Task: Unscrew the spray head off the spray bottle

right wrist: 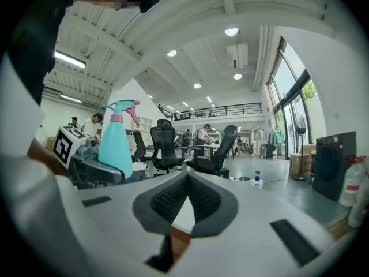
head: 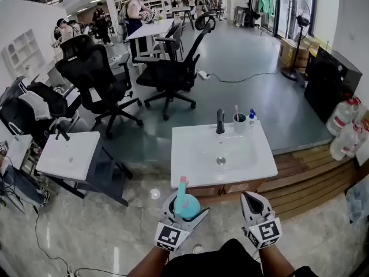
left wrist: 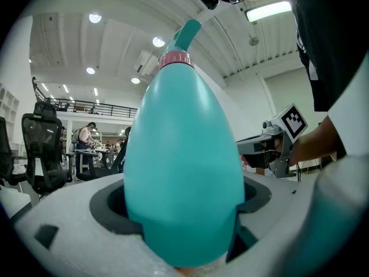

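Right gripper view alone: trigger, apparently

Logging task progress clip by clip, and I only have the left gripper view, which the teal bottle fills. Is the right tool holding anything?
Observer: No. The right gripper view shows the right tool shut, with nothing between its jaws.
Operator: Is the spray head on the bottle?
Observer: Yes. That view shows the spray head seated on the spray bottle, which stands upright in the left tool.
Operator: Any surface nearby?
Observer: The head view shows a white sink ahead of both tools.
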Available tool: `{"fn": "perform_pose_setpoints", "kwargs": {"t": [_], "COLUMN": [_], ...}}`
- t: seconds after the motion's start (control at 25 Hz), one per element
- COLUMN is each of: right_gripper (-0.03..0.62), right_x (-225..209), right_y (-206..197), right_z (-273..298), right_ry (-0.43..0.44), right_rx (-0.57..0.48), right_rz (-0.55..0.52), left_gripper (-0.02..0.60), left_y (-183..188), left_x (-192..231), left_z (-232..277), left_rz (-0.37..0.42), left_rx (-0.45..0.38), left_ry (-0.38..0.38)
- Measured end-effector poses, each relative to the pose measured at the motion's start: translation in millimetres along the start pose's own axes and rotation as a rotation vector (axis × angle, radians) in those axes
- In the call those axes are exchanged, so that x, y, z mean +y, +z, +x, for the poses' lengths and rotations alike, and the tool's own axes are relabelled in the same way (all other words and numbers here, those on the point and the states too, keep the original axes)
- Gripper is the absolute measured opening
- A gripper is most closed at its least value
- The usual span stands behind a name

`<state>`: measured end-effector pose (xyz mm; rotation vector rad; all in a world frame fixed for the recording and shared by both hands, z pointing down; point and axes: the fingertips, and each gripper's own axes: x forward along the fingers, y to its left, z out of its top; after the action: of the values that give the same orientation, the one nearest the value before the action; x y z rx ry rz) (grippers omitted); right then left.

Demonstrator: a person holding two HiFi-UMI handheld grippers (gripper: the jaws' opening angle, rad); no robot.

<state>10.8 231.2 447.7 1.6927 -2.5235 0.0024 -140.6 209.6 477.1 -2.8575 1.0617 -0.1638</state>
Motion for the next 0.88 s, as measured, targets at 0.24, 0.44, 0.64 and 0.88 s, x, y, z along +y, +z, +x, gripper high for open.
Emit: {"fn": "perform_pose_setpoints", "kwargs": {"t": [0.24, 0.44, 0.64, 0.88], "right_gripper": [0.005, 0.005, 0.005, 0.005], "right_x": [-1, -14, -47, -89], "right_y": [-1, -4, 2, 11], "right_z": [13, 37, 68, 105], "right_ry": [-0.012, -0.02, -0.022, 0.011], "right_rx": [0.027, 0.016, -0.042, -0.055], "right_rz": [-0.018, -0.039, -0.027, -0.027], "left_gripper": [0.462, 0.462, 0.462, 0.462], "left_y": [-5, -4, 4, 4], "left_x": [16, 32, 44, 68], "left_z": [6, 22, 51, 99], "left_rz": [-0.002, -0.003, -0.008, -0.011], "left_rx": [-0.011, -0.024, -0.03, -0.022], "left_ry": [-0.001, 0.0, -0.003, 0.028]}}
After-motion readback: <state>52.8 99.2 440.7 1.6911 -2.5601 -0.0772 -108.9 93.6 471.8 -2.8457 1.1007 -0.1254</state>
